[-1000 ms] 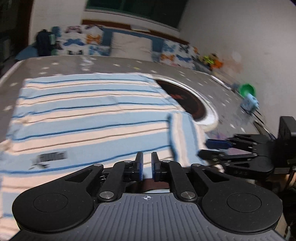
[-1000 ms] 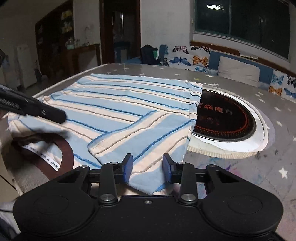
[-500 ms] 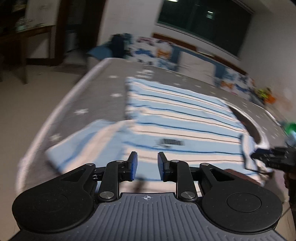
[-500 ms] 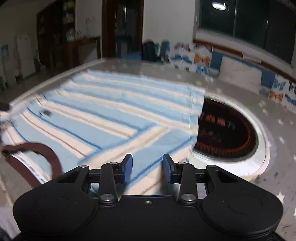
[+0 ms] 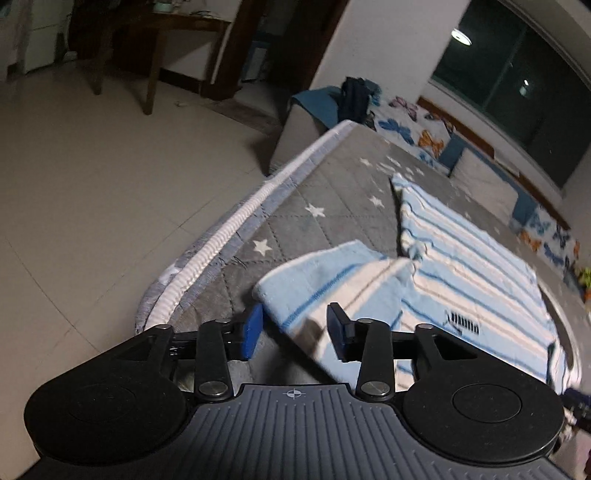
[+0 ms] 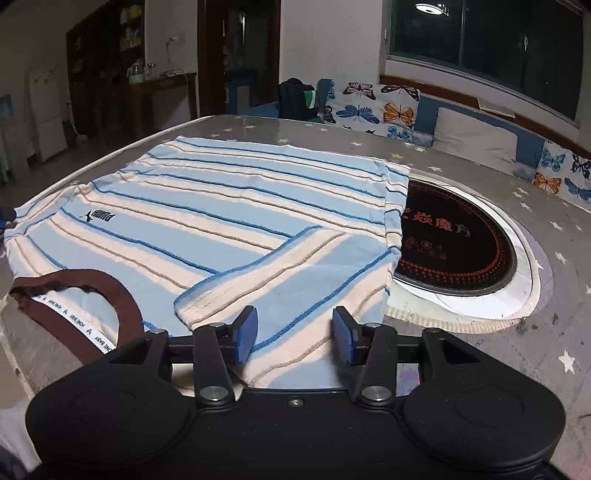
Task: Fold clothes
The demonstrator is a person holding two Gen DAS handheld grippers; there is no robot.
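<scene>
Left gripper (image 5: pixel 295 330) hovers wide open over the left sleeve (image 5: pixel 332 280) of the shirt (image 6: pixel 229 206), its blue pads straddling the cuff edge but holding nothing. That sleeve lies spread outward on the grey star-print tabletop (image 5: pixel 295 206), beside the white ribbed edging at the table's rim, so it is not yet folded. Further right, the shirt lies flat, striped pale blue and cream, with a small dark logo (image 6: pixel 99 216) on the chest and a brown collar (image 6: pixel 96 295) at the near edge. The right sleeve (image 6: pixel 288 273) is already laid across the body. Right gripper (image 6: pixel 293 338) sits above it, jaws equally wide apart and empty, close to the fabric. By my judgement the fold is at an early stage: one sleeve in, the other to follow, then the body to be doubled over. Right of the shirt, a round black inset (image 6: pixel 458 243) with orange markings is set in the tabletop, the shirt's hem just overlapping its rim. The room is dim, with a tiled floor (image 5: pixel 92 192) and wooden table (image 5: pixel 166 33) to the left, butterfly cushions (image 6: pixel 373 107) along the back, and a dark window (image 6: pixel 480 40) above.
</scene>
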